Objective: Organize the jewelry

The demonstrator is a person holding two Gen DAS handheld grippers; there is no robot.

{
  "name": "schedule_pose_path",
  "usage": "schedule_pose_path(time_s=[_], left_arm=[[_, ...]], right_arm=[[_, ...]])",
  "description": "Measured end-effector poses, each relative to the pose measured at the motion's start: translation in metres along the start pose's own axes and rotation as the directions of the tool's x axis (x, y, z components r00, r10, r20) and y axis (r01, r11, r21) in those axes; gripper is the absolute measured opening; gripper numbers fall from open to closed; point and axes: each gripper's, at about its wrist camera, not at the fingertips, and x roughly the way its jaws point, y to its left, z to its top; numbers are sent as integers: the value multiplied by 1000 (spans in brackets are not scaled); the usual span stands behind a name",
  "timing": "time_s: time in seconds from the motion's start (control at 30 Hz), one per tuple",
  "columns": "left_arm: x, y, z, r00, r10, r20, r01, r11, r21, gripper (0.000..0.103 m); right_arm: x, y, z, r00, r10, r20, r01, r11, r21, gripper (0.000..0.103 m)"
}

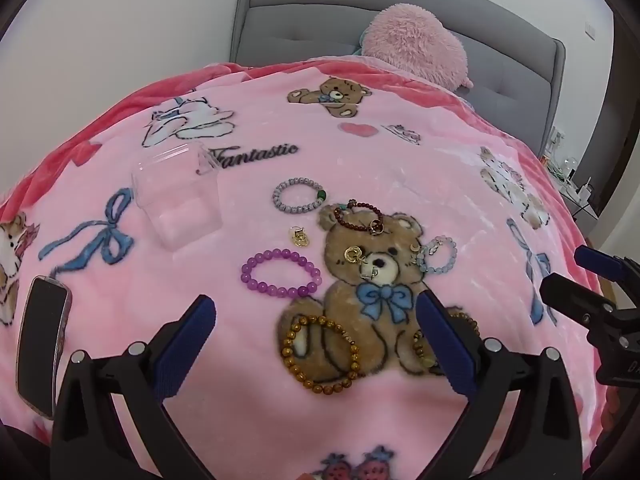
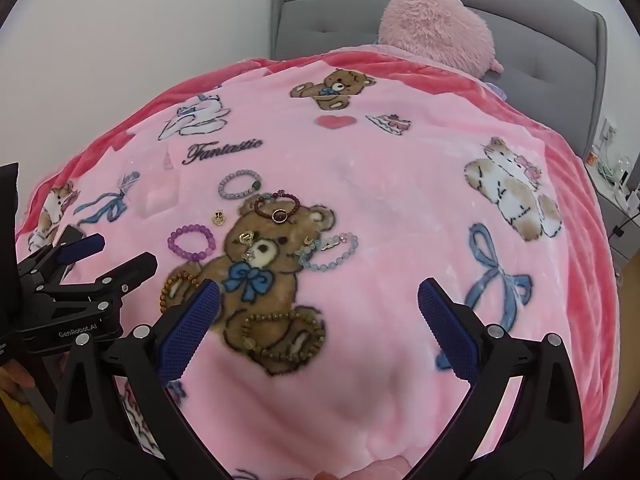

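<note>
- A dark, glossy phone (image 1: 42,344) lies flat at the far left of the fleecy pink blanket (image 1: 400,184); the right wrist view shows only a sliver of it.
- The clear plastic box (image 1: 178,196), square with its lid raised, stands empty, well left of the jewelry; in the right wrist view it is nearly invisible.
- The left gripper (image 1: 316,320) hovers with its blue ribbed pads wide apart, holding nothing.
- Round-beaded bracelets lie loose: grey (image 1: 299,195), purple (image 1: 281,273), dark red (image 1: 359,216), amber (image 1: 320,354) between the left pads, pale blue (image 1: 438,255).
- Small gold charms (image 1: 300,236) lie between the grey and purple bracelets.
- Only the right wrist view shows the olive bead strand (image 2: 284,334) whole.
- The right gripper (image 2: 319,300) is spread open, empty.
- A shaggy pink cushion (image 2: 436,28) rests against the grey padded headboard (image 2: 320,0).
</note>
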Motion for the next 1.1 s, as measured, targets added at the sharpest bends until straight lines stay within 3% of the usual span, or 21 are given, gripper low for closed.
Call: schedule_pose_path(time_s=[0.13, 0.3, 1.1], left_arm=[[2, -4, 5, 1000, 4, -30, -4, 1000, 0, 99], [-1, -4, 0, 1000, 11, 8, -11, 1000, 14, 99], [-1, 0, 1, 1000, 7, 6, -7, 1000, 11, 99]], right_arm=[[0, 0, 0, 1000, 1, -8, -1, 1000, 8, 95], [-6, -3, -2, 1000, 10, 10, -10, 1000, 8, 95], [0, 1, 3, 1000, 6, 1, -6, 1000, 8, 95]])
